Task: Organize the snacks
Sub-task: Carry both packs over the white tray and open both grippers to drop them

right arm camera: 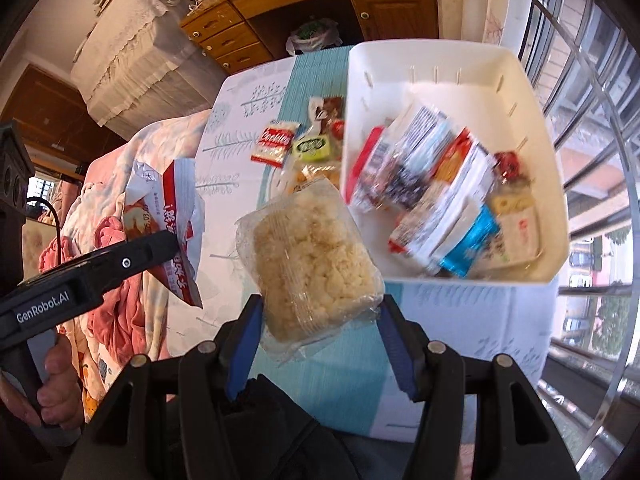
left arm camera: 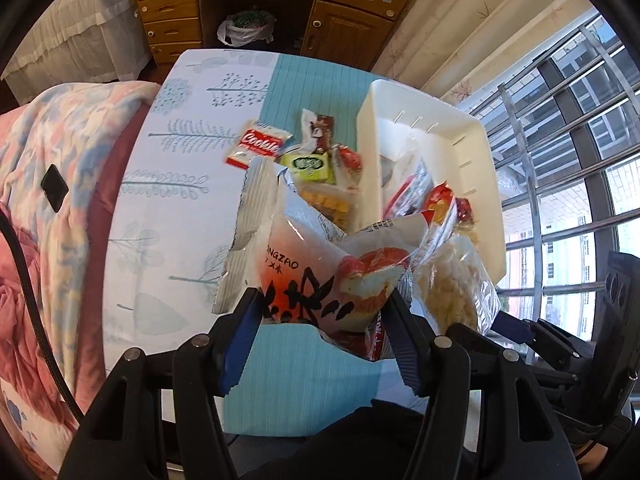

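- Holding 2 snacks at once, I have my left gripper (left arm camera: pixel 320 312) clamped on a red-and-white cake packet (left arm camera: pixel 320 276), its 2 blue pads pressing the packet's lower sides.
- In the right wrist view that same left gripper (right arm camera: pixel 176 240) shows side-on, off to the left of my right jaws, with the cake packet (right arm camera: pixel 168 216) pinched at its tip and hanging above the bedding rather than the table.
- My right gripper (right arm camera: pixel 320 316) is closed on a clear-wrapped rice crisp block (right arm camera: pixel 316 264); the block stands tilted up out of the jaws, with both pads on its lower corners.
- The white bin (right arm camera: pixel 556 168) lies ahead and to the right of my right jaws, sitting on the patterned tablecloth (right arm camera: pixel 240 160), and it holds a jumble of blurred packets (right arm camera: pixel 436 188).
- Ahead of the right jaws and just left of the bin's wall, loose snacks sit on the cloth: a red Cookies packet (right arm camera: pixel 275 142), a green packet (right arm camera: pixel 314 148) touching beside it, and a brown-and-white wrapper (right arm camera: pixel 326 110) beyond them.
- From the left wrist view the rice crisp block (left arm camera: pixel 452 284) sits just right of my left jaws, with the bin (left arm camera: pixel 440 120) beyond it.
- A wooden dresser (left arm camera: pixel 272 4) stands beyond the table's far end.
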A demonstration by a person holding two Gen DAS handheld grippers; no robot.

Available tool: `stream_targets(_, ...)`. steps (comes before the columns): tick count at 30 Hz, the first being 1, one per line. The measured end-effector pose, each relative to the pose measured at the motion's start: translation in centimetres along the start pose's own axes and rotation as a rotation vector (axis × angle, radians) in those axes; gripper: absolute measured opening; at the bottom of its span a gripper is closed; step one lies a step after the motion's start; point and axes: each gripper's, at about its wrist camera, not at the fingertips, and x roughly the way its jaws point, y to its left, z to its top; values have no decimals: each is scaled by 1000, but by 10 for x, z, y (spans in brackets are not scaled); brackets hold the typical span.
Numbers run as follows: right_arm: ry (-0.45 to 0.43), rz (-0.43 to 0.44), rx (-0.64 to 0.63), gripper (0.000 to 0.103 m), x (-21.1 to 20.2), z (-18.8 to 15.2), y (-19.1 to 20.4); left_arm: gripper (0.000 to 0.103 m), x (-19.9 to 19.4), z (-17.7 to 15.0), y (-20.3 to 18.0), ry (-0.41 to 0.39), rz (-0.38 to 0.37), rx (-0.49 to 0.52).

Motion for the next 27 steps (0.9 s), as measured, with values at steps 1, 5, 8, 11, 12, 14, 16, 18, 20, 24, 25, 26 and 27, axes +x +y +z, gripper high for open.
stream_targets(1, -1, -1, -5, 58, -2, 3, -5, 60, 2, 2, -8, -7, 4, -3)
stream_targets(5, -1, 13, -13, 58, -6, 17, -31, 60, 12, 10, -38, -15, 1, 6)
stream_targets(8, -7, 16, -13, 58, -10, 26, -46, 60, 22, 18, -59, -7, 0, 15)
stream_targets(11, -23, 22, -7, 58, -16, 39, -62, 61, 29, 25, -81, -22, -5, 50)
stream_targets(12, -27, 22, -5, 58, -17, 42, -66, 61, 31, 27, -88, -35, -2, 62)
stream_targets(14, -38, 20, -4, 58, -18, 52, -74, 61, 37, 32, -99, -52, 3, 75)
stream_targets(16, -44, 21, 3, 58, -18, 61, -83, 61, 42, 36, -106, -65, -9, 72)
stream_targets(18, -46, 26, 15, 58, -17, 71, -93, 61, 48, 42, -111, -74, -16, 65)
stream_targets(20, -48, 41, 26, 58, -16, 79, -101, 61, 55, 47, -114, -76, -21, 58)
stream_targets(24, -34, 52, 45, 58, -5, 95, -118, 61, 73, 55, -117, -86, -55, 32)
stream_targets(25, -27, 58, 53, 58, -1, 100, -123, 61, 77, 55, -117, -84, -60, 26)
stream_targets(26, -23, 63, 58, 58, 1, 103, -126, 61, 83, 57, -118, -77, -58, 17)
stream_targets(27, -18, 68, 64, 58, 3, 106, -130, 61, 87, 59, -118, -71, -54, 9)
